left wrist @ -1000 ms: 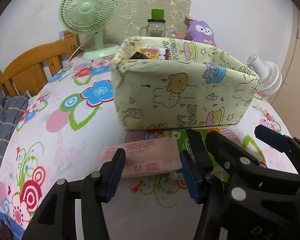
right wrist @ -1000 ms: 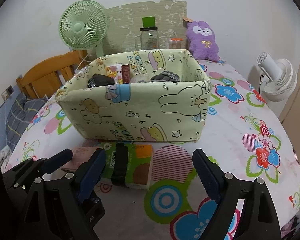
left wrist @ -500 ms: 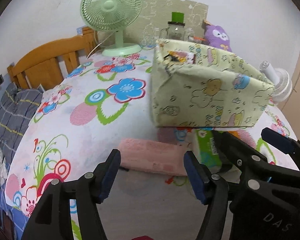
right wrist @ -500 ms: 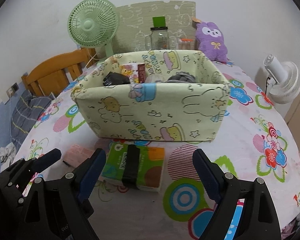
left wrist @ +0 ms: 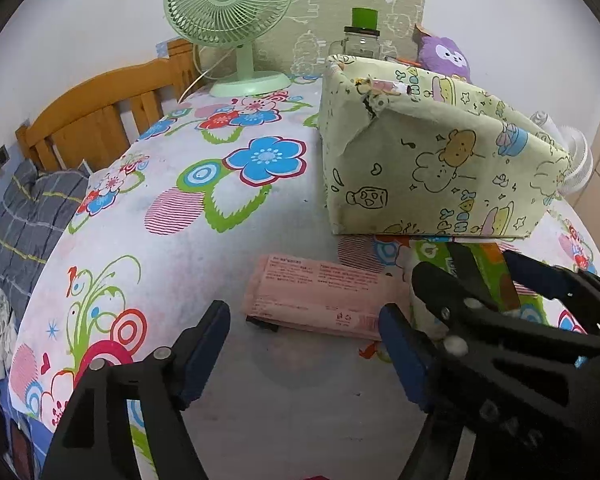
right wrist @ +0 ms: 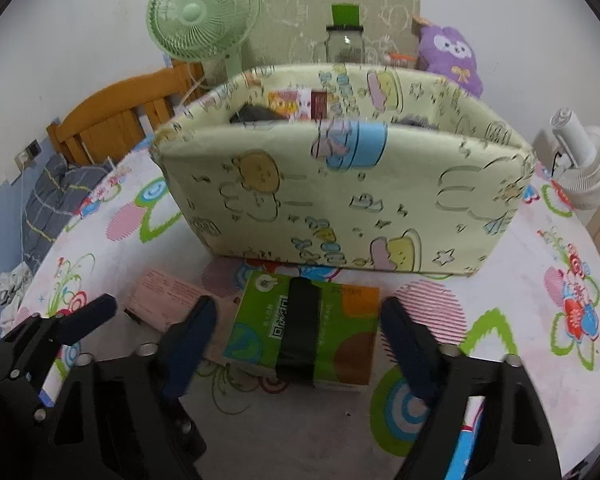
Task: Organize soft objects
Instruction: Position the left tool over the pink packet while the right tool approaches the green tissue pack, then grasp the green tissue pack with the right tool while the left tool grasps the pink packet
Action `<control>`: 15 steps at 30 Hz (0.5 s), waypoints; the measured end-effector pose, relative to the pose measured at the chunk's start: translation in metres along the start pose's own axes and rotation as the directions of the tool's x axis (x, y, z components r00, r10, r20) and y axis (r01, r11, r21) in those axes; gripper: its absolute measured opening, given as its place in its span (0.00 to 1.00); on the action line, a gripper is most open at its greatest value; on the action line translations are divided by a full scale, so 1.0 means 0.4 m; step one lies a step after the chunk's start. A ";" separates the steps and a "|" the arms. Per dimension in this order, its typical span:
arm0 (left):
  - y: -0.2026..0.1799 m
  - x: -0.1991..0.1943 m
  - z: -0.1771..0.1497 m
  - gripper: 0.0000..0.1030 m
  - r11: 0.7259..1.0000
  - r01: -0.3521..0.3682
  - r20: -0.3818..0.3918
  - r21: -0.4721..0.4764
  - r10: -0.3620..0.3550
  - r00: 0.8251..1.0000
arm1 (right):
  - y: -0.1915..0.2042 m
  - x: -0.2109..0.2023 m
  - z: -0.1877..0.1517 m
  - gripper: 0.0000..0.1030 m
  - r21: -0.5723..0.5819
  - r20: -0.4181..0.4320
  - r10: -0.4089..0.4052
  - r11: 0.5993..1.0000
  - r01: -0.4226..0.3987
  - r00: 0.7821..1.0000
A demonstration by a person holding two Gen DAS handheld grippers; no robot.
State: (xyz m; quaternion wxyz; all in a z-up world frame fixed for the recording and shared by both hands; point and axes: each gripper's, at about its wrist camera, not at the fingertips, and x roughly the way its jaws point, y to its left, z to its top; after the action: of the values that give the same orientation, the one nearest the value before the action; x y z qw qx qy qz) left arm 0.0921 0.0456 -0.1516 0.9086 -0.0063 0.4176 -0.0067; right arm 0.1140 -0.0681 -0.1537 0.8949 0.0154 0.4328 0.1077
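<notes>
Inside the fabric bin (right wrist: 340, 200) sit a printed pack (right wrist: 296, 106) and dark items.

A box (right wrist: 340, 200) stands at mid-frame on the counter (right wrist: 520, 280) in the right wrist view. Items sit in the box, too hidden to tell apart. Just below it in the frame lie two packs side by side: the tissue pack (right wrist: 304, 332) at centre, the flat pack (right wrist: 168, 300) to its left, near each other. Behind the box, along the wall, stand a fan (right wrist: 202, 16) at upper left, a jar (right wrist: 344, 40) at upper centre and a plush toy (right wrist: 452, 56) at upper right. A second fan (right wrist: 584, 164) stands at the right edge. A chair (right wrist: 120, 124) stands at the left, beyond the counter.
</notes>
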 end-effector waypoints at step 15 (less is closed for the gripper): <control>-0.049 0.035 0.018 0.87 0.995 0.093 -0.025 0.045 -0.092 0.995 | -0.047 -0.007 -0.004 0.65 0.033 -0.003 -0.045 0.998 0.045 0.999</control>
State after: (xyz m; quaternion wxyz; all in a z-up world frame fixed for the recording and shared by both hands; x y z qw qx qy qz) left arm 0.1068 0.0258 -0.1573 0.9023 -0.0044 0.4270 -0.0585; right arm 0.1147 -0.0870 -0.1548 0.8963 0.0207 0.4356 0.0805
